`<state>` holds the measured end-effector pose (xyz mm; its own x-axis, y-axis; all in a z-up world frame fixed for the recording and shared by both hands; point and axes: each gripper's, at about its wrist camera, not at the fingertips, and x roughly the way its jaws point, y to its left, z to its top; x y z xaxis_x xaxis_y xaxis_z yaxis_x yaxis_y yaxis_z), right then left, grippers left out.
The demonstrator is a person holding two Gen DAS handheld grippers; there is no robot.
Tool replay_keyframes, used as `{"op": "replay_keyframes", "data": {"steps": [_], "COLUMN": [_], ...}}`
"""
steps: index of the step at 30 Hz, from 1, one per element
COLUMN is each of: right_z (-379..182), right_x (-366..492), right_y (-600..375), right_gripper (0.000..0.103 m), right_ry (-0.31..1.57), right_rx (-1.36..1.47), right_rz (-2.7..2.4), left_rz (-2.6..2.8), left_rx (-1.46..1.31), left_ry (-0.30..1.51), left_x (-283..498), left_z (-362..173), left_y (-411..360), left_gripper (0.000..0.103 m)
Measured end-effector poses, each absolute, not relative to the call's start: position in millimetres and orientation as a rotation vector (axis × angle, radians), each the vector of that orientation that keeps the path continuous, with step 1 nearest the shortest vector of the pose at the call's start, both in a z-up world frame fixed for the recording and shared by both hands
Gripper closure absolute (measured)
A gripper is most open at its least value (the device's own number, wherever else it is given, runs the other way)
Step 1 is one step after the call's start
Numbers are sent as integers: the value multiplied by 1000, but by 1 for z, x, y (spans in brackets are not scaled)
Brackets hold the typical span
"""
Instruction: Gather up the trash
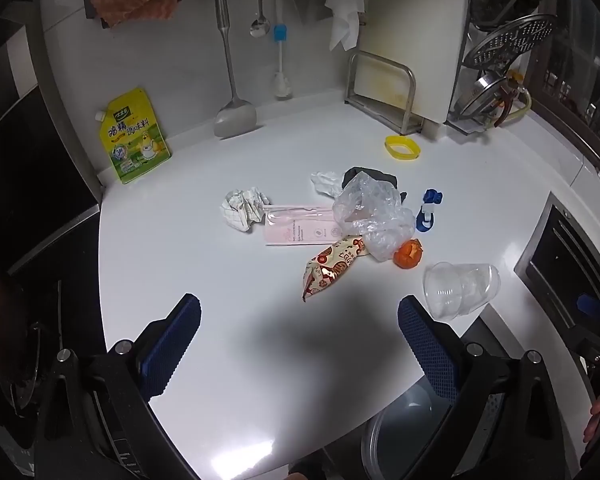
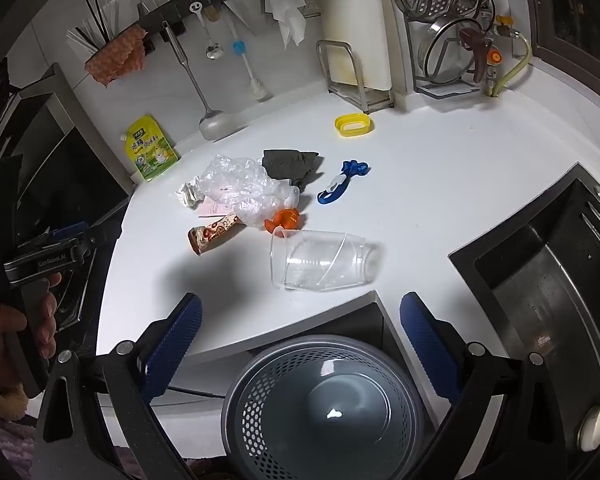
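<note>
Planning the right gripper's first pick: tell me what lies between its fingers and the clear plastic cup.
Only bare white countertop and its front edge; nothing sits between the right gripper and the tipped-over clear plastic cup, seen in the right wrist view.

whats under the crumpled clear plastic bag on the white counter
The crumpled clear plastic bag covers one end of a pink flat packet and a printed snack wrapper; a dark cloth shows behind. Anything else beneath is hidden.

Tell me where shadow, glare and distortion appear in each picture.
Left wrist view: a dark shadow on the counter between the open left claw and the trash; glare near the bottom edge; black, curved corners. Right wrist view: a shadow left of the cup; a bright spot inside the bin; the wall bends.
</note>
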<state>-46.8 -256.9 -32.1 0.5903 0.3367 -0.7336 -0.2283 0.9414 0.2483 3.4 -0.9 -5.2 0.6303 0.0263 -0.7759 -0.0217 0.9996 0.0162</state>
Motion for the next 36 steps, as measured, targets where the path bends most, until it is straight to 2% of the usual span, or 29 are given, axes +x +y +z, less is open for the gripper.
{"op": "replay_keyframes", "data": {"steps": [36], "right_z": [-38], "right_x": [-46], "right_y": [-255], "right_gripper": [9], "right_ry": [897], "right_rx": [137], "right_rz": [335], "left_rz": [39], "left_rx": [-18], "left_ry": [928], "left_x": [4], "left_z": [-16], "left_y": [5], "left_gripper": [6]}}
